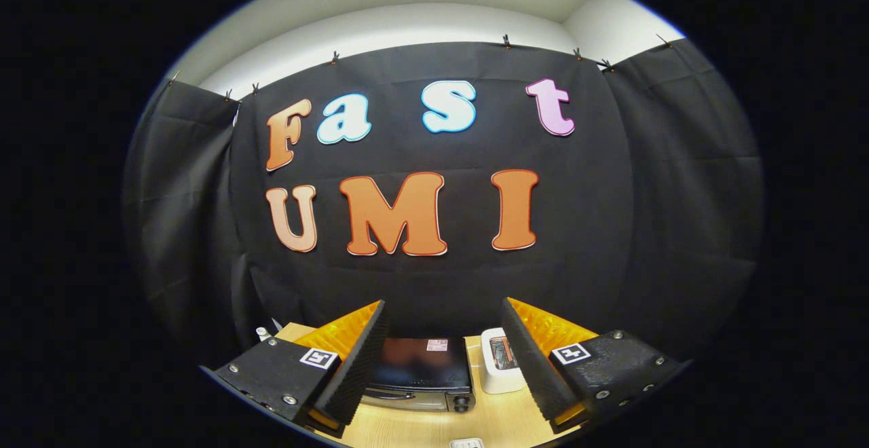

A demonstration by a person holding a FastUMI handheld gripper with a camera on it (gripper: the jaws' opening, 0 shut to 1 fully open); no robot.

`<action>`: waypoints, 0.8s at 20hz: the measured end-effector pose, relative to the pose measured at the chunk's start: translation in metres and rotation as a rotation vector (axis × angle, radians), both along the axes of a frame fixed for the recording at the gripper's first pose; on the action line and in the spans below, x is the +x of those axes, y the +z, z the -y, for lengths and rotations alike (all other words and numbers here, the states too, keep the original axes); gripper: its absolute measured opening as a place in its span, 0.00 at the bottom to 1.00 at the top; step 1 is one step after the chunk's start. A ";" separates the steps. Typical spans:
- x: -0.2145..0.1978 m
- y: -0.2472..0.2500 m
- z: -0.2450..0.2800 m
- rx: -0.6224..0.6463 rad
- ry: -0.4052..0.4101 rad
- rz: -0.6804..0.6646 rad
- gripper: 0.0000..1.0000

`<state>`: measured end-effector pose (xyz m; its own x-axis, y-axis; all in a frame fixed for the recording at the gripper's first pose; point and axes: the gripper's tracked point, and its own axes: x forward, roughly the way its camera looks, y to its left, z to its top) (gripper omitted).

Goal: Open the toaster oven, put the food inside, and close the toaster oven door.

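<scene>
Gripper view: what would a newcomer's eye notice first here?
The open gripper stands out first, its two fingers spread wide with nothing between them. Beyond them, the dark toaster oven sits on the wooden table, apparently with its door closed. A small white box stands beside the oven.

Cloth-walled recording booth (pixel 611 231), wooden table (pixel 421 427), toaster oven (pixel 421 373).

The toaster oven (pixel 419 373) stands at the table's (pixel 421 427) back edge against the wall, a white box (pixel 499 361) just right of it.
</scene>
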<state>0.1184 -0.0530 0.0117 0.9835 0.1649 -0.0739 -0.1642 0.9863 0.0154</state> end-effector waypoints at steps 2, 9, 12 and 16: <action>0.006 0.005 -0.005 -0.003 0.020 0.015 0.99; 0.009 0.007 -0.013 -0.027 0.022 0.073 0.99; -0.005 0.007 -0.022 -0.006 0.031 0.074 0.99; -0.024 0.013 -0.013 0.005 -0.035 0.097 0.99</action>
<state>0.0941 -0.0404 0.0251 0.9912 0.1306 0.0226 -0.1308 0.9914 0.0065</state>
